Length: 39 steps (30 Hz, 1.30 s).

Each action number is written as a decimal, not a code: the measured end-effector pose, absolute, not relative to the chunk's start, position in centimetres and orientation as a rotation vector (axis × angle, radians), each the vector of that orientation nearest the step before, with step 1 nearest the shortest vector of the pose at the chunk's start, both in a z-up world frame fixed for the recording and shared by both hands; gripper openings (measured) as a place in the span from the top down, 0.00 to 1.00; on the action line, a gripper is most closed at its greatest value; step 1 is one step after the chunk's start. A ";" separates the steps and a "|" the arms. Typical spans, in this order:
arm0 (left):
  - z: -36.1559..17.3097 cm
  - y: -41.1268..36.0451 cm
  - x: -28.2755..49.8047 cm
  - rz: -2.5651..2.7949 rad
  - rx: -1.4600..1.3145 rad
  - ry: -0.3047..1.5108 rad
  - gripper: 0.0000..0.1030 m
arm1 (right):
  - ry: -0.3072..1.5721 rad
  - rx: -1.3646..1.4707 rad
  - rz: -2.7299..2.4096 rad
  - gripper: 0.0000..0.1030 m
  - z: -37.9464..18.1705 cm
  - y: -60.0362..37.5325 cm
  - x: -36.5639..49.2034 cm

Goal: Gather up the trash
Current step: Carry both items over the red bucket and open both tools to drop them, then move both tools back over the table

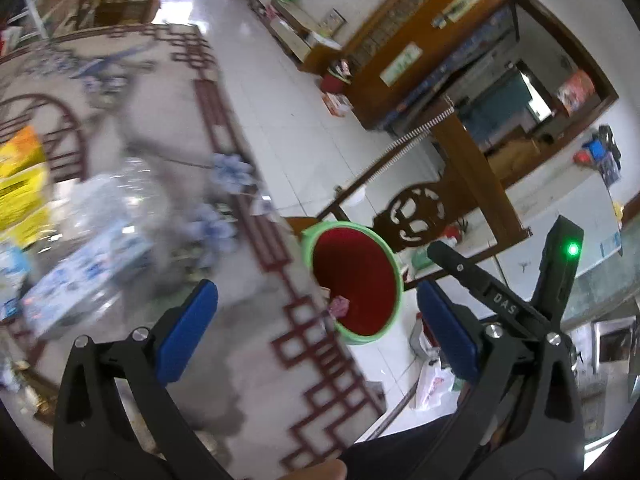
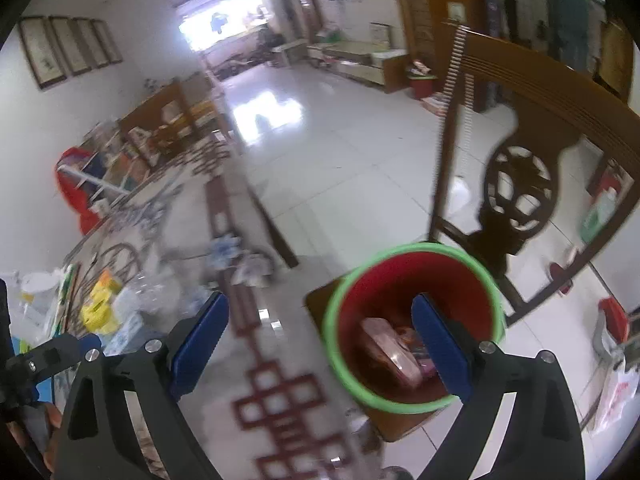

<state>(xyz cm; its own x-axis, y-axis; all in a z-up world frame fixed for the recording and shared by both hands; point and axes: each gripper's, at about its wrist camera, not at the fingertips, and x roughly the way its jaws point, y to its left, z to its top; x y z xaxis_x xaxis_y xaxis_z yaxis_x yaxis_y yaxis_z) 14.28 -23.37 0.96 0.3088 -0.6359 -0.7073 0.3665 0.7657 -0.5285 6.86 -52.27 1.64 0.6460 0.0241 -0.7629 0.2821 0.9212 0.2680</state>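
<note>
Trash (image 2: 394, 354) in red bin (image 2: 414, 402) beside patterned table (image 2: 276, 404); both tongs wide open, empty.

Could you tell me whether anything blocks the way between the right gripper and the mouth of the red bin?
Nothing visible does: the open, empty right gripper hangs above the red bin, whose mouth is uncovered, with wrappers inside.

Daylight is pouring through a bright far doorway (image 2: 224, 26), glaring off the glossy white tiled floor (image 2: 340, 160). A carved dark wooden chair (image 2: 516, 192) is standing right; framed pictures (image 2: 68, 50) are hanging left.
</note>
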 end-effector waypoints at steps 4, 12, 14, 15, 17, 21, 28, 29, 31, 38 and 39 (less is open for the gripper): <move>1.6 -18.0 13.2 -0.608 -0.309 1.037 0.05 | 0.866 0.337 -0.082 0.13 2.1 -47.7 7.8; 1.7 -8.1 10.8 -0.476 -0.319 1.005 0.05 | 0.906 0.239 0.062 0.13 1.7 -37.9 9.1; 1.3 -6.2 10.1 -0.448 -0.314 1.001 0.05 | 0.918 0.215 0.087 0.13 1.3 -35.8 9.4; 1.1 -5.3 9.9 -0.431 -0.308 0.999 0.05 | 0.923 0.204 0.097 0.13 1.1 -34.9 9.5; 0.5 -3.2 9.3 -0.386 -0.292 0.989 0.05 | 0.936 0.192 0.123 0.13 0.6 -33.1 9.7; -1.0 0.3 8.9 -0.320 -0.318 0.989 0.05 | 0.958 0.163 0.165 0.13 0.0 -30.2 10.0; -4.0 5.5 8.6 -0.204 -0.400 1.005 0.05 | 1.005 0.124 0.211 0.13 -2.0 -26.9 10.4; -4.2 6.2 8.6 -0.191 -0.424 1.007 0.05 | 1.012 0.125 0.215 0.13 -2.2 -26.8 10.4; -4.8 7.2 8.6 -0.177 -0.477 1.016 0.05 | 1.023 0.118 0.219 0.13 -2.7 -26.4 10.6; -6.9 6.6 9.8 -0.158 -0.443 1.091 0.05 | 1.049 0.121 0.230 0.13 -3.8 -25.8 11.2; -7.2 6.2 10.1 -0.157 -0.419 1.097 0.05 | 1.051 0.123 0.231 0.13 -3.8 -25.6 11.3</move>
